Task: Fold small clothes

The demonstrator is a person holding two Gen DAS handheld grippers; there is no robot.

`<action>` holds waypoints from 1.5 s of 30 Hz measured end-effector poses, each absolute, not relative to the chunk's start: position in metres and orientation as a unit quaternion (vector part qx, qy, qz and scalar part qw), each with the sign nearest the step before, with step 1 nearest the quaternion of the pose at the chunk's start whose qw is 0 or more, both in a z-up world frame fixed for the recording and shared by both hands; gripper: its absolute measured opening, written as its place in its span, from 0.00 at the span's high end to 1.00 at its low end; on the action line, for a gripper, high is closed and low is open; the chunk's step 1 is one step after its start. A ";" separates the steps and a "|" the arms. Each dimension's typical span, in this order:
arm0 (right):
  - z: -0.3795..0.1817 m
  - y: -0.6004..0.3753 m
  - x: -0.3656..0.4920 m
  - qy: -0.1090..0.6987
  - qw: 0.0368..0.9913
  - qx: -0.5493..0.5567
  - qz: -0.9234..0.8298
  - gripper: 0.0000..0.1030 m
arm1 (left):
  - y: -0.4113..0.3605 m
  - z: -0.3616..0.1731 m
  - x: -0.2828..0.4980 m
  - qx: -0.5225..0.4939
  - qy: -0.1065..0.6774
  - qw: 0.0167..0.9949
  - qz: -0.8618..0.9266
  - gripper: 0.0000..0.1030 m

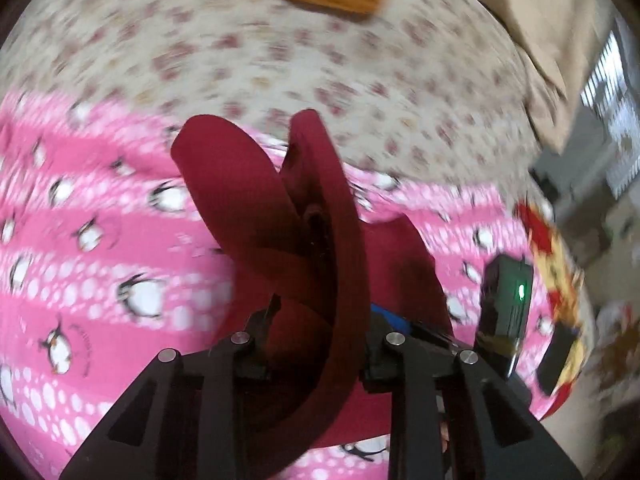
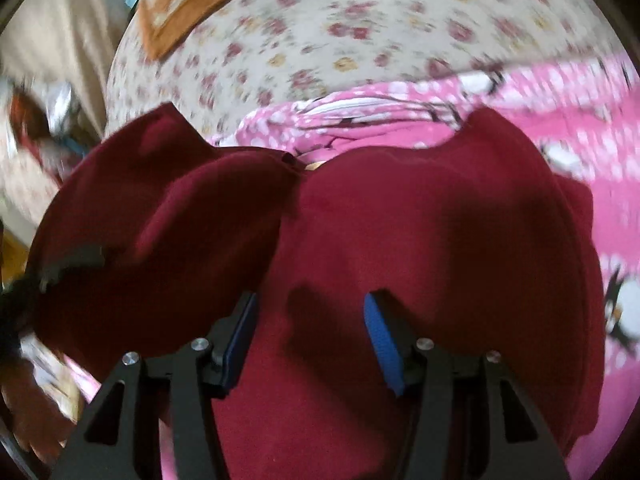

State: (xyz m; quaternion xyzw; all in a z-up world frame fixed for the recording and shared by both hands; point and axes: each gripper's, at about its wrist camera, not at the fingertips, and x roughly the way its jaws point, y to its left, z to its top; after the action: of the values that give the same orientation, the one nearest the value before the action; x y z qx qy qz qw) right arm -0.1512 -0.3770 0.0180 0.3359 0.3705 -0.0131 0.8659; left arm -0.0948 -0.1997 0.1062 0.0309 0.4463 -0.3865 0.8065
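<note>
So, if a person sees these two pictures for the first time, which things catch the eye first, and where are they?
The dark red knit garment fills the middle of both views; the left gripper is shut on a bunched fold of it. The right gripper is open above its flatter part. Beneath lies a bright pink penguin-print blanket, and beyond it a cream floral bedsheet.

Maroon garment (image 2: 400, 220), pink penguin-print blanket (image 1: 100, 240)

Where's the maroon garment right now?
The maroon garment fills the centre of the right wrist view, spread on the pink penguin blanket under the open right claw. In the left wrist view a bunched fold of it rises from the left claw.
</note>
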 end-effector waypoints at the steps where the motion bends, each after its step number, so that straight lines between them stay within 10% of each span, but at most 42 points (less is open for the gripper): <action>1: 0.017 -0.384 -0.155 0.362 0.860 0.361 -0.011 0.44 | -0.210 0.102 -0.098 0.044 0.447 0.805 -0.387 0.93; 22: 0.002 -0.439 -0.197 0.293 0.770 0.567 0.000 0.50 | -0.206 0.104 -0.143 0.051 0.481 0.715 -0.505 0.72; 28: 0.005 -0.439 -0.227 0.235 0.766 0.596 -0.045 0.18 | -0.167 0.094 -0.127 0.018 0.465 0.776 -0.425 0.72; 39: 0.020 -0.399 -0.176 0.318 0.834 0.451 -0.025 0.18 | -0.188 0.054 -0.143 0.059 0.481 0.746 -0.458 0.72; 45: 0.032 -0.372 -0.148 0.379 0.878 0.289 -0.051 0.69 | -0.195 0.057 -0.155 0.079 0.466 0.747 -0.467 0.72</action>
State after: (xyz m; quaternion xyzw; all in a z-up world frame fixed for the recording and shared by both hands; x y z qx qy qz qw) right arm -0.1483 -0.3721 0.0320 0.2893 0.3787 -0.0514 0.8776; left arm -0.1549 -0.1945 0.0572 0.0794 0.4661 -0.4667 0.7474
